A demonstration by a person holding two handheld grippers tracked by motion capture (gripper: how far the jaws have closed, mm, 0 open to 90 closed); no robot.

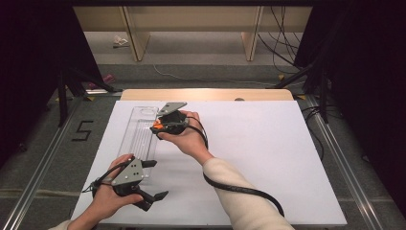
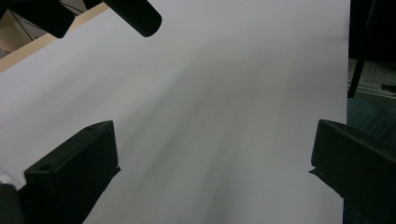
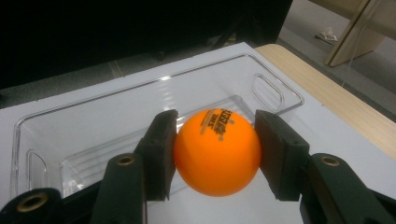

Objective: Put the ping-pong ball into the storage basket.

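My right gripper [image 3: 217, 151] is shut on an orange ball [image 3: 217, 151] with black print, held just above the near rim of a clear plastic tray [image 3: 140, 100]. From the high view the right gripper [image 1: 157, 128] hovers at the tray's right edge, the orange ball [image 1: 156, 128] showing as a small orange spot. The long clear tray [image 1: 136, 139] lies on the left part of the white table. My left gripper [image 1: 153, 179] is open near the table's front left, its fingers [image 2: 70, 172] wide apart over bare white surface with nothing between them.
A white sheet [image 1: 268, 158] covers the table, with a wooden edge [image 1: 206, 94] at the back. Cables trail from both grippers. Black stands and floor cables surround the table; wooden shelving [image 1: 191, 28] stands beyond.
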